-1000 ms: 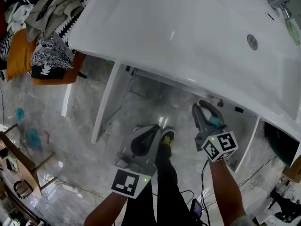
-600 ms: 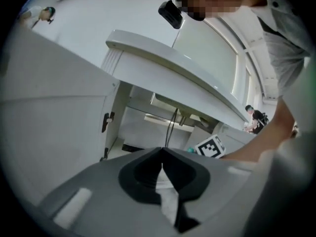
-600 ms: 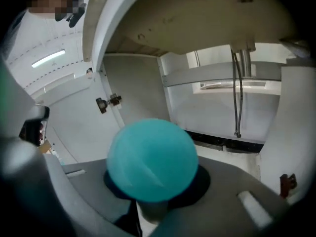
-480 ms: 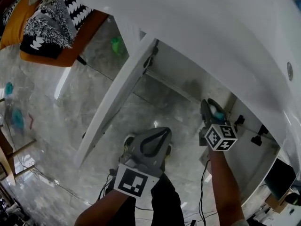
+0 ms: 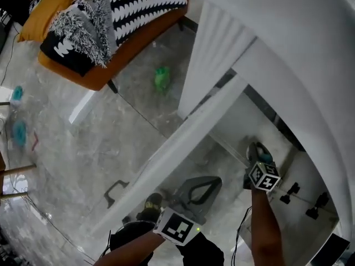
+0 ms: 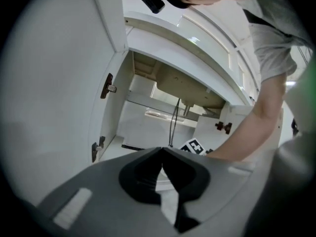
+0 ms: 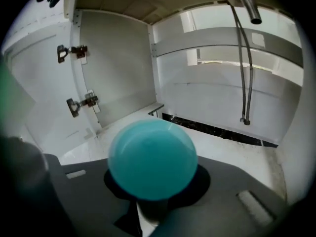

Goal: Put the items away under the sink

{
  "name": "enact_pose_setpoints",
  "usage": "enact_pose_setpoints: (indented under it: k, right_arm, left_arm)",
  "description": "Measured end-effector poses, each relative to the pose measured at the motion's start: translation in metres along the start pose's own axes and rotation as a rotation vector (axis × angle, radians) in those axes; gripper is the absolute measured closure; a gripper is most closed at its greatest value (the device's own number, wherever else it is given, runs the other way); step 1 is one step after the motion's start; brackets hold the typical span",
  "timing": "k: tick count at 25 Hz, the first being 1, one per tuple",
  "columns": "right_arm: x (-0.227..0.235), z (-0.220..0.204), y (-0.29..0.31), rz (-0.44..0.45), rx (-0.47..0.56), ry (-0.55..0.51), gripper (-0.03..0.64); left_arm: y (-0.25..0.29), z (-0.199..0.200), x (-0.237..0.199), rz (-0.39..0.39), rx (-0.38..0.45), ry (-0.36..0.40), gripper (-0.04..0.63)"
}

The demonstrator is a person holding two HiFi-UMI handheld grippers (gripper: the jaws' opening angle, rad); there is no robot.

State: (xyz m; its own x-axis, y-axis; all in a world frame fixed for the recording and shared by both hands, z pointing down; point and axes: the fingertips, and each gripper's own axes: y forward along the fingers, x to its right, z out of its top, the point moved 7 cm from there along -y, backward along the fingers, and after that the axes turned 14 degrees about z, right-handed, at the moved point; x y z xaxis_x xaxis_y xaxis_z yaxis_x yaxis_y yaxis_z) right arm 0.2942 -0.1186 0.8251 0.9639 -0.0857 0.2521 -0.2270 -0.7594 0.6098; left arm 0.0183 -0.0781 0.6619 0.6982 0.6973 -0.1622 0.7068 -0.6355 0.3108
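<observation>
R gripper (image 7: 150,209) — clamps smooth, round teal item (image 7: 152,159).

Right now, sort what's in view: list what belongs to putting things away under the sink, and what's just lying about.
Belongs to the job:
- round teal item, held in the right gripper
- open cabinet under the sink
- left gripper, shut and empty

Just lying about:
- green object on the floor
- orange seat
- black-and-white fabrics piled on it
</observation>
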Motion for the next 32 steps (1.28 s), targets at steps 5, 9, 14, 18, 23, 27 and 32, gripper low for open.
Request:
enact_pose_setpoints:
  k: [5, 9, 14, 18, 23, 27, 32]
  right_arm:
    - [-0.003, 0.006, 0.016, -0.03, 0.008, -0.017, 0.508]
    - [-0.005, 0.003, 0.014, -0.043, -0.019, -0.042, 0.488]
    - [-0.006, 0.008, 0.007, -0.059, -0.015, -0.064, 0.377]
    - [-0.018, 0.02, -0.016, -0.044, 0.022, -0.081, 0.313]
    - [-0.045, 0.037, -0.067, -0.063, 0.036, -0.075, 0.295]
    - [-0.076, 0.057, -0.104, -0.05, 0.023, -0.101, 0.295]
    - [-0.128, 0.073, -0.171, -0.029, -0.025, -0.083, 0.324]
  left_arm:
    - [0.003, 0.002, -0.002, 0.008, 0.028, 0.0, 0.584]
    - [-0.002, 0.0, 0.001, 0.015, 0.012, -0.011, 0.584]
    - [-0.008, -0.002, 0.002, 0.014, -0.027, -0.007, 0.584]
    - [-0.018, 0.007, 0.001, 0.025, -0.042, 0.007, 0.584]
    - [-0.042, 0.044, 0.01, 0.012, -0.071, 0.009, 0.584]
    - [-0.057, 0.083, 0.016, 0.006, -0.068, 0.024, 0.584]
    - [-0.089, 0.137, 0.025, -0.054, -0.116, 0.03, 0.584]
